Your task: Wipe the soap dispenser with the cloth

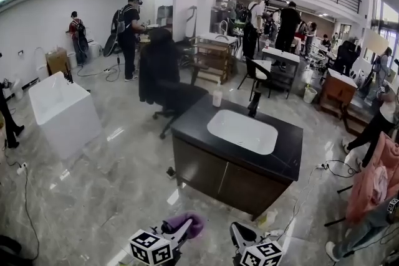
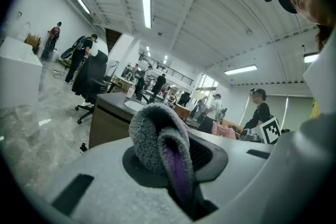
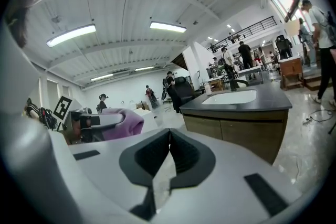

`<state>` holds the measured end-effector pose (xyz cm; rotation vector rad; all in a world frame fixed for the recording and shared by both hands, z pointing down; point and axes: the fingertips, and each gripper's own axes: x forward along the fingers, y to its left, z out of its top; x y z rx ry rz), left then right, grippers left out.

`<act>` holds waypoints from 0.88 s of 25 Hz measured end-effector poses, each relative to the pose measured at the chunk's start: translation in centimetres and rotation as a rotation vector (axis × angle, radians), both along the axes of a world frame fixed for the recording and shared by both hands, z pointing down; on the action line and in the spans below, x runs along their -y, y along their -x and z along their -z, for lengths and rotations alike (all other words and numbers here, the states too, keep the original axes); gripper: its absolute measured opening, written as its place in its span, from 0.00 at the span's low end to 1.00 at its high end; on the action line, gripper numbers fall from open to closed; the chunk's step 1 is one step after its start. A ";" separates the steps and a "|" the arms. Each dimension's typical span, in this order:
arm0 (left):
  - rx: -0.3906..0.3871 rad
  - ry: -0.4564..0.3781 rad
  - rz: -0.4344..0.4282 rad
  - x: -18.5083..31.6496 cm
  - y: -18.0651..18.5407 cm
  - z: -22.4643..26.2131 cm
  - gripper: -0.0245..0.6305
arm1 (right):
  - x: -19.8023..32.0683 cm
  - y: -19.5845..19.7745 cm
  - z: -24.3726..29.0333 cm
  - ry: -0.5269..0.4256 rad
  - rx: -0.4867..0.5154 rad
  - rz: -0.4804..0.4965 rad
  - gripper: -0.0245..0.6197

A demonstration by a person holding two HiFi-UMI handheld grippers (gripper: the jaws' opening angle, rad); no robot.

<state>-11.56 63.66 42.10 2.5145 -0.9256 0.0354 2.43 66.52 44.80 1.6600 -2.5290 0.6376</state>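
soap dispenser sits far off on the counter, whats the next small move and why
Probably walk both grippers closer to the black counter, toward its far left corner. The left gripper is shut on the cloth, so nothing needs picking up, but the soap dispenser stands across the floor from it, well beyond wiping range. The right gripper is shut and empty.

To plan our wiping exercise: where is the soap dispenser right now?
In the head view, the soap dispenser stands at the far left corner of the dark counter, left of the faucet.
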 end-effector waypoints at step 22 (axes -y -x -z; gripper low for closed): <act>-0.031 0.053 0.076 13.3 6.4 -2.1 0.12 | 15.2 6.5 -2.8 0.048 -0.027 0.038 0.05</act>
